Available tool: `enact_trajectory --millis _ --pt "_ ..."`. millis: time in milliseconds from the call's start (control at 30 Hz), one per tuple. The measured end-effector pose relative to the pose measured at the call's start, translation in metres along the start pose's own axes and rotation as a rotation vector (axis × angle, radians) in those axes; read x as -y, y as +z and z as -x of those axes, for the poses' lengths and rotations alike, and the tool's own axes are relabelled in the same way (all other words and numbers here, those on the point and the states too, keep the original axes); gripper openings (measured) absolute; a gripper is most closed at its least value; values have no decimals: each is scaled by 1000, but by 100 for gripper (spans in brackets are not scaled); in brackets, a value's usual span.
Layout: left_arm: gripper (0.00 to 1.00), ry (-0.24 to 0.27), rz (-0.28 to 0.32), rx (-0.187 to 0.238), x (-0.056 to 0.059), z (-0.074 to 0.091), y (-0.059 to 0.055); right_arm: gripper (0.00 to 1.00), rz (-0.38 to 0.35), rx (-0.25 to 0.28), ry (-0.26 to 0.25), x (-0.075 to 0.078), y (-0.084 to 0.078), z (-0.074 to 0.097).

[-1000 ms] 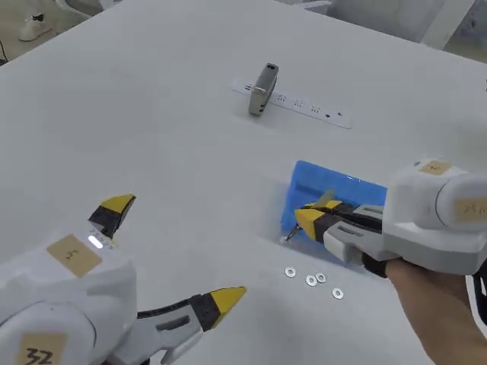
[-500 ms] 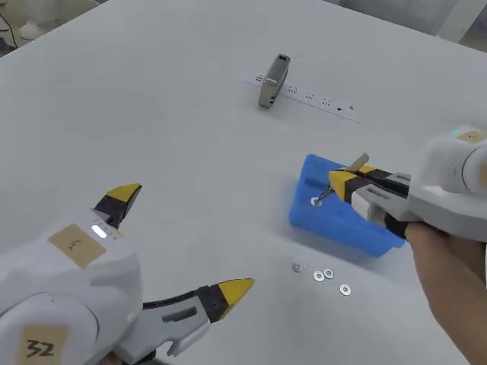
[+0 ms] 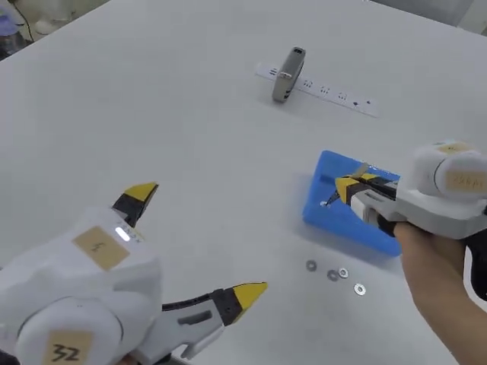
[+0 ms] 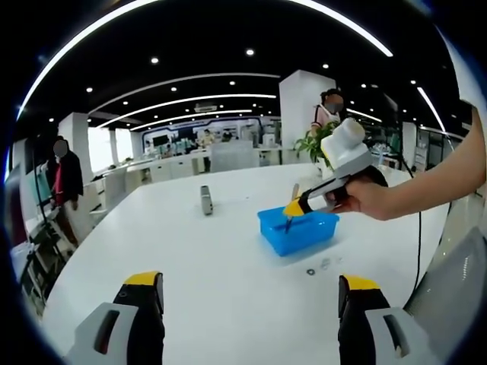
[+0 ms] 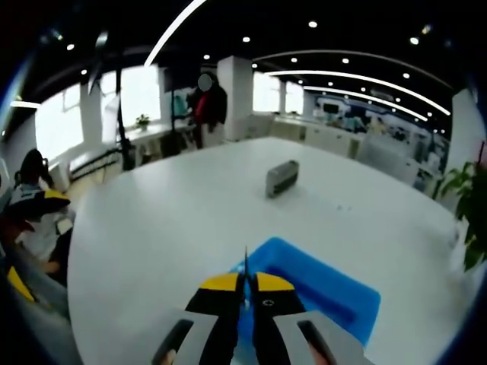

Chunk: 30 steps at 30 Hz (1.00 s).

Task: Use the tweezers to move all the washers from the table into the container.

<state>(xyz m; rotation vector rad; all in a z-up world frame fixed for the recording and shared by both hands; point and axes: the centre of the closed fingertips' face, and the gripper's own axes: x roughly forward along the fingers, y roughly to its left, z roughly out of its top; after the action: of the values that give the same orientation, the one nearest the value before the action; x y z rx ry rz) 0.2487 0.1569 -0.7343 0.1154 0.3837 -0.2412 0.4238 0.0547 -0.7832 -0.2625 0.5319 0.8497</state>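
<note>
Washers are strewn on the white office table by the container; tweezers are clamped in the right gripper; the left gripper is spread empty.

The room is big, with a dark ceiling. Long curved lights and small round lights shine up there. The white bench spreads out far in front of the left tool. Past it stand a wide white pillar, a green plant and more white desks. Far off to the left of the right tool are bright windows.
</note>
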Motion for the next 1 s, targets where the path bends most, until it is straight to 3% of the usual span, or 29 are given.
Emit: enact_trajectory --millis 567,700,833,1000 --pt "97 9 -14 -21 -3 -1 -4 2 -15 -25 1 -2 -14 -11" --pt "97 10 -19 -23 -2 -1 -4 3 -50 -32 -2 1 -14 -11" --pt "97 13 -20 -26 -3 -1 -5 3 -57 -11 -6 3 -6 -5" --pt "97 14 -22 -23 -3 0 -4 3 -53 36 4 -2 12 14"
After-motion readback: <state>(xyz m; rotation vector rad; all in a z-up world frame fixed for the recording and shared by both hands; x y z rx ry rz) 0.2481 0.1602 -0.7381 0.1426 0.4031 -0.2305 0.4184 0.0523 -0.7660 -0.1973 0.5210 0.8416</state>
